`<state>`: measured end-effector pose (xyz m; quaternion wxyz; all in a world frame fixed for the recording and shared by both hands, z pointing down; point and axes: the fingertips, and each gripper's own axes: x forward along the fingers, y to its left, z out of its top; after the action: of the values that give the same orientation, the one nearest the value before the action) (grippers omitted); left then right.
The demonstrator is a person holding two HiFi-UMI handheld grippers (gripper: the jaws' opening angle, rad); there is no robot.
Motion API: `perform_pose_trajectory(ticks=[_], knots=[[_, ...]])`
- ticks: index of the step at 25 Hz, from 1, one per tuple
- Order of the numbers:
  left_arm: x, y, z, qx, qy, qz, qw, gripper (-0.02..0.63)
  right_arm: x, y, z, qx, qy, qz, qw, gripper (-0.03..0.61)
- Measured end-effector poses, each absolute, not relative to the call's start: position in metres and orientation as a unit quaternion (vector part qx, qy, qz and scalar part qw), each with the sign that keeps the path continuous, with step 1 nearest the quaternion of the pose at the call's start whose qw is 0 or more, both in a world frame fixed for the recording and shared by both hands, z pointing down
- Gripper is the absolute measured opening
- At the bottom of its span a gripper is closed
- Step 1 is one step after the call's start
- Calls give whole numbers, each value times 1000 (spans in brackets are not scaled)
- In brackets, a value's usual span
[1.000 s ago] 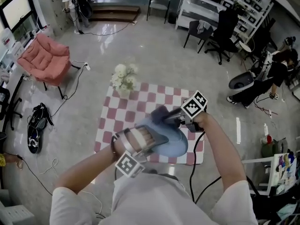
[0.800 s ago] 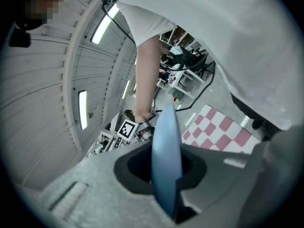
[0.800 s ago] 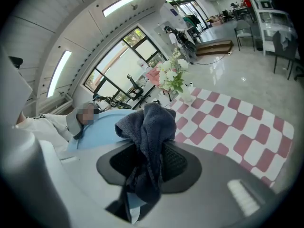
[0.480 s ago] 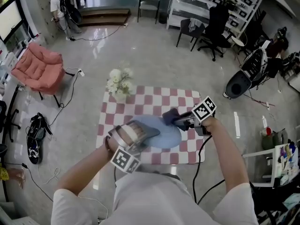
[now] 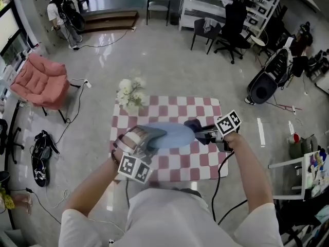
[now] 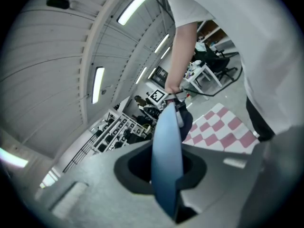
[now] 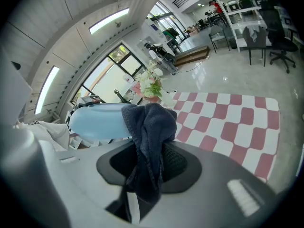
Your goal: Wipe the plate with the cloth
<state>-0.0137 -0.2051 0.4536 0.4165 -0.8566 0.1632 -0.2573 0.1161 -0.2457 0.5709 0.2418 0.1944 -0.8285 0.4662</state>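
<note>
Left gripper (image 5: 149, 138): fingers (image 6: 95, 194) clamped on the blue plate (image 5: 172, 136), at its 9 o'clock rim.
Right gripper (image 5: 201, 133): fingers (image 7: 228, 175) pinching the dark cloth (image 5: 192, 125), at the plate's 3 o'clock edge.
Plate: held above the checked tabletop (image 5: 205, 161).

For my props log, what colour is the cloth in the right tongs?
Dark navy; the cloth shows best in the right gripper view.

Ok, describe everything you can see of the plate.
The plate is round, pale blue, smooth and plain. It is held in the air over the checked table, with the left gripper clamping one edge. The dark cloth, held in the right gripper, presses against the opposite edge.
</note>
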Motion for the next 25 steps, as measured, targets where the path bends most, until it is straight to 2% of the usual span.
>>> perform_pose_trajectory(ticks=[14, 25], knots=[[-30, -243, 449, -897, 227, -225, 306, 43, 104, -249, 577, 208, -836, 461, 214, 132], [-17, -253, 440, -941, 254, -152, 167, 41, 100, -247, 591, 239, -832, 462, 195, 132]])
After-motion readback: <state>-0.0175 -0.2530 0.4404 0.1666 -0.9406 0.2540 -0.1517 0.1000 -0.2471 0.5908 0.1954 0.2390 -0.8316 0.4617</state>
